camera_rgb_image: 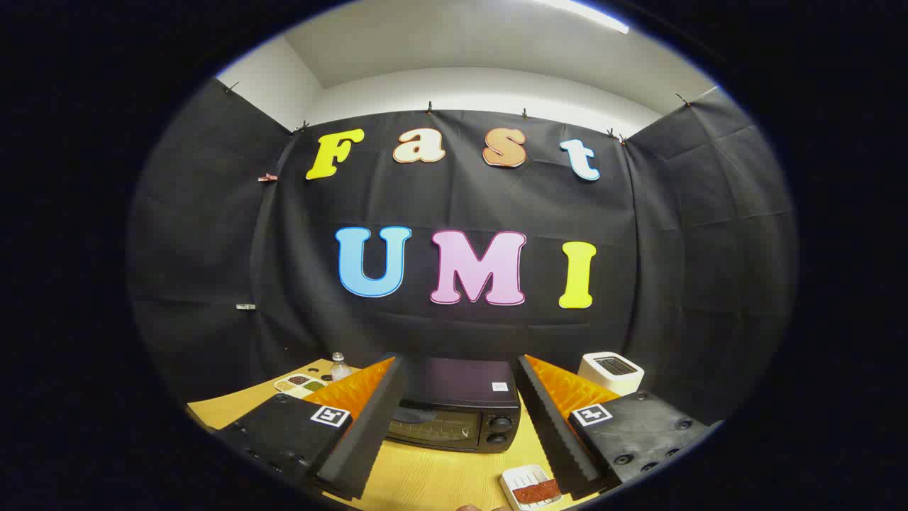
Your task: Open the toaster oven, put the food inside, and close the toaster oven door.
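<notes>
The gripper hangs above the wooden table with its two fingers spread wide and nothing between them. Beyond the fingers, framed in the gap, sits the black toaster oven, door closed, two knobs on its right side. The food, a reddish slab in a small white tray, lies near, on the right, just beside the right finger.

The likely trouble is the door: its handle is too dim to make out here, so a careless approach could slide off the glass or push the light oven backward rather than pull the door down. With the tray so near the right finger, a sweep downward could also knock it or tip the food out.

The table is pale yellow wood grain. On its far left stand a divided dish of seasonings and a small clear bottle; on the far right a white pop-up toaster. Black cloth walls the booth on three sides, under a white ceiling with a strip light.
</notes>
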Demonstrator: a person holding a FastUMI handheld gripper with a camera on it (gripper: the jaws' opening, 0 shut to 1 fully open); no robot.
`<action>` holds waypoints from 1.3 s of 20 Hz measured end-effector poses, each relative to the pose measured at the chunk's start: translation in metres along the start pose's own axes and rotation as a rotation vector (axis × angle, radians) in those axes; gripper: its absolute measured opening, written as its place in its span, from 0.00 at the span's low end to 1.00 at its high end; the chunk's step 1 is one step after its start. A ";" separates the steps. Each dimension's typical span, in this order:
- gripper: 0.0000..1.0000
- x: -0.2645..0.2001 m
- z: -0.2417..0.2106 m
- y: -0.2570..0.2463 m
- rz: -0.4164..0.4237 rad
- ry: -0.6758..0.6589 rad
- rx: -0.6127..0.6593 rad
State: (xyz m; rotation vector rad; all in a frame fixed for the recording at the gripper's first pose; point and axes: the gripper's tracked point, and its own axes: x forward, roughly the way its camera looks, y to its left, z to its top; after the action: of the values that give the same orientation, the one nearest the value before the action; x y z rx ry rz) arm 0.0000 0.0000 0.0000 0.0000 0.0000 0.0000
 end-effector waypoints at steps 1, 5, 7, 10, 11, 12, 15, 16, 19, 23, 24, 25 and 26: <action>0.97 0.000 -0.001 0.001 -0.001 0.001 0.010; 0.97 0.000 -0.005 0.002 0.006 0.011 0.011; 0.97 0.000 -0.008 0.001 0.012 0.017 0.005; 0.97 0.002 -0.014 0.000 0.013 0.041 0.012; 0.97 0.001 -0.014 -0.001 0.013 0.042 0.014; 0.97 0.001 -0.014 -0.001 0.012 0.043 0.013; 0.97 0.001 -0.015 -0.002 0.014 0.046 0.005; 0.97 0.001 -0.015 -0.002 0.013 0.045 0.004; 0.97 0.002 -0.017 -0.002 0.011 0.050 0.005; 0.97 0.007 -0.019 0.000 0.010 0.055 -0.002; 0.97 0.009 -0.021 0.001 0.009 0.059 -0.001; 0.97 0.011 -0.022 0.003 0.010 0.063 0.003; 0.97 0.014 -0.024 0.006 0.012 0.069 0.009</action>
State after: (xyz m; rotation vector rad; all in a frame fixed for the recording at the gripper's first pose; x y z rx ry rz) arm 0.0145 0.0058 -0.0238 0.0086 0.0692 0.0122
